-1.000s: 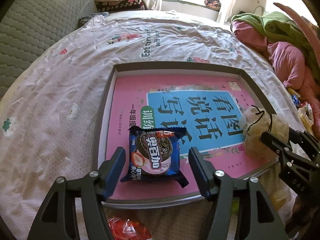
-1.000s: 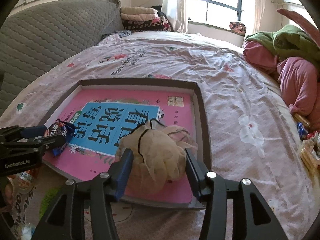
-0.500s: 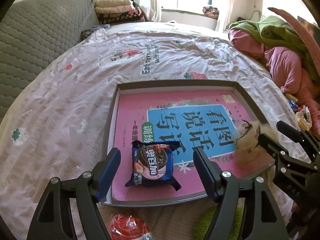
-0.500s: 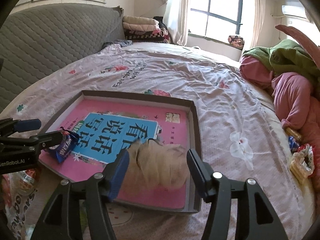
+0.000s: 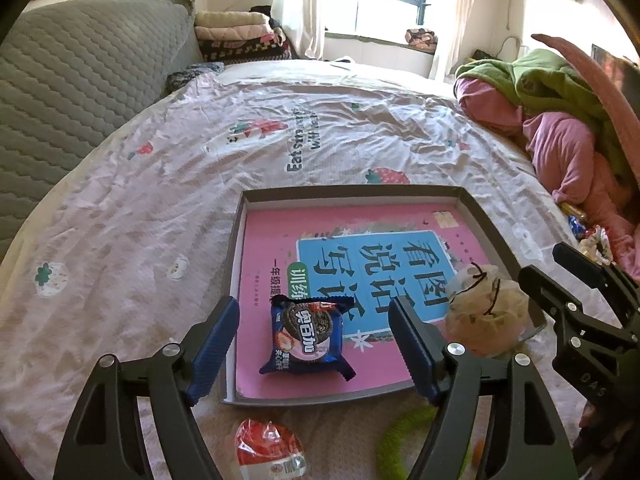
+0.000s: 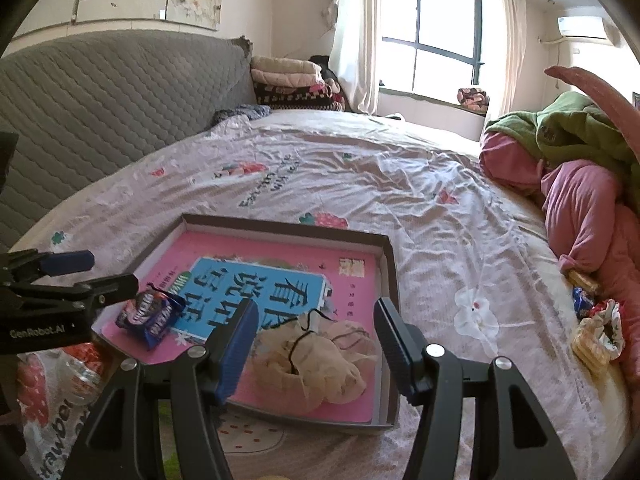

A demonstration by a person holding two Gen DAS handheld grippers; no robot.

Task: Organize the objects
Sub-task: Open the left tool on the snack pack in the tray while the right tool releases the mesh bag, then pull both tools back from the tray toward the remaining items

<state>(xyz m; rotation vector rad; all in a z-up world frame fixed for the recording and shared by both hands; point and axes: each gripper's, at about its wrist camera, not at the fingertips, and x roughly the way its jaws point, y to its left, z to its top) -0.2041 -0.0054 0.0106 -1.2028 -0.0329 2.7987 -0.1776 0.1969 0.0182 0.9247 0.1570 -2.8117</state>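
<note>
Near the tray's (image 5: 236, 264) front edge, the cookie packet (image 5: 307, 335) lies free between the left gripper's (image 5: 314, 342) opening jaws, while the mesh pouch (image 6: 316, 360) sits unpinched between the right gripper's (image 6: 316, 354) parted jaws.

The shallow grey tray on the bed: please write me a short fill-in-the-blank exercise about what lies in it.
1. The shallow grey tray holds a pink-covered ____.
2. The blue cookie packet lies on the ____ cover.
3. The beige mesh pouch has a ____ drawstring.
4. No claw holds anything; both are ____.

Missing words: book; pink; black; open
</note>
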